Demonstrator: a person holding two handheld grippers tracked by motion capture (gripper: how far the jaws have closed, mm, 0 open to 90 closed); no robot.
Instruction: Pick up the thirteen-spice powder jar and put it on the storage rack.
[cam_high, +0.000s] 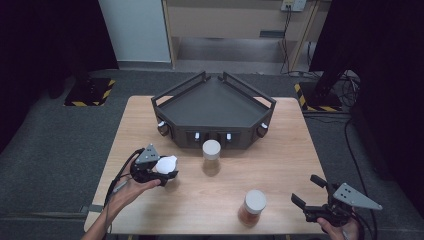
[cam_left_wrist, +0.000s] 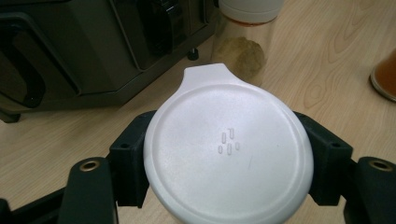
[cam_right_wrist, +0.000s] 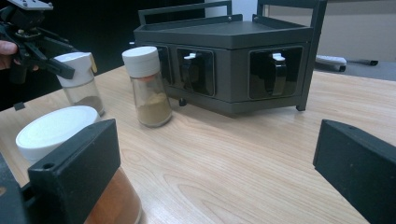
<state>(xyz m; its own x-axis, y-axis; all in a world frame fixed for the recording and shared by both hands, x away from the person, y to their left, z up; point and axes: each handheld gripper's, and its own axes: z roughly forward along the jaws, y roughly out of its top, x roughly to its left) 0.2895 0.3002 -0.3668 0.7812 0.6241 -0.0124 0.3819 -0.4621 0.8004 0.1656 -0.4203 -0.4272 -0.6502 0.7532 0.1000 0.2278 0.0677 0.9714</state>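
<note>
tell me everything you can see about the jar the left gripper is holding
The jar is a small clear one with a round white lid that looks like plastic, with a flip tab at its far edge and tiny raised marks on top. A little dark powder lies at its bottom. It stands upright at the table's left front, lid on. The left gripper is clamped on it just under the lid, one jaw each side.

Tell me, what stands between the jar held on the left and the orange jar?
Nothing: in the high view, bare table separates the jar in the left tongs from the orange jar.
</note>
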